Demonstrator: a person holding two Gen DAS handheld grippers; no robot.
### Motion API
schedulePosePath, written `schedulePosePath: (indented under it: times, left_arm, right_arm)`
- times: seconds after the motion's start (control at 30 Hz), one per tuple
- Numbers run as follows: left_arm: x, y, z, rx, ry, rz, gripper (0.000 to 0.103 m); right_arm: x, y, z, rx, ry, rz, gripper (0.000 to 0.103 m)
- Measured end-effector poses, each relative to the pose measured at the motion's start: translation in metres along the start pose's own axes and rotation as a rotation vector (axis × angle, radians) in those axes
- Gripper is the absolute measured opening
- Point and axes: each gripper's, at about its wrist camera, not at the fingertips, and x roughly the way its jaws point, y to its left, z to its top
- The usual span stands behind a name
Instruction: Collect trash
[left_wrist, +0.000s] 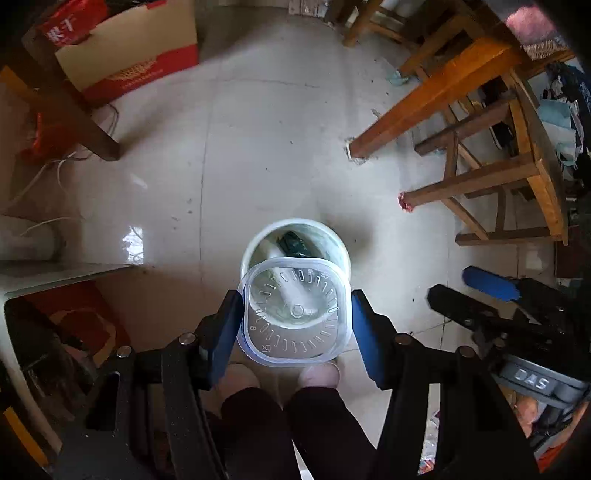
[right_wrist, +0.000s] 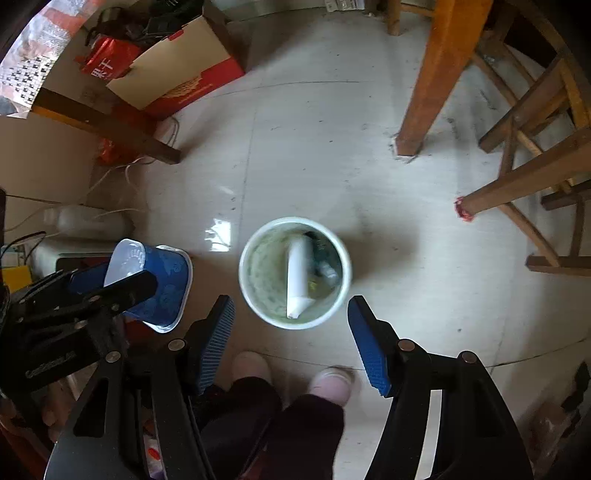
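A clear plastic cup with a blue sleeve sits between the blue pads of my left gripper, seen bottom-first; the left pad touches it, the right pad stands slightly off. It hangs right above a round white trash bin on the floor. The bin holds a white tube and dark scraps. The cup in the left gripper also shows in the right wrist view, left of the bin. My right gripper is open and empty above the bin's near rim.
Wooden table legs and a wooden chair stand to the right. A red and tan cardboard box sits at the far left, with a dark wooden leg and white cables. The person's feet are below the bin.
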Motion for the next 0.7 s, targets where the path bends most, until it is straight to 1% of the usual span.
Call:
schedulePosePath:
  times: [0.13,0.27,0.37,0.5,0.6,0.7]
  left_arm:
    - [0.011,-0.003,0.005,-0.016,0.070,-0.008,0.058]
    - [0.002,-0.005,0.005,-0.014,0.076,-0.012,0.058]
    - [-0.014,-0.008,0.003,-0.004,0.067,-0.005,0.058]
    - [-0.055,-0.014,0.003,0.021,0.028,0.009,0.058]
    - [-0.093,-0.020,0.002,0.035,-0.010,0.025,0.058]
    - [-0.135,-0.024,0.001,0.040,-0.050,0.026,0.058]
  right_arm:
    - [-0.010,-0.003,0.004,0.012,-0.015,-0.020,0.060]
    - [-0.022,-0.001,0.009,0.020,-0.036,-0.027,0.060]
    - [-0.031,0.003,0.011,0.018,-0.051,-0.028,0.060]
    - [-0.054,0.014,0.011,0.016,-0.066,-0.024,0.060]
    - [-0.079,0.023,0.010,0.011,-0.089,-0.017,0.060]
    - [-0.113,0.036,0.009,0.007,-0.120,-0.013,0.060]
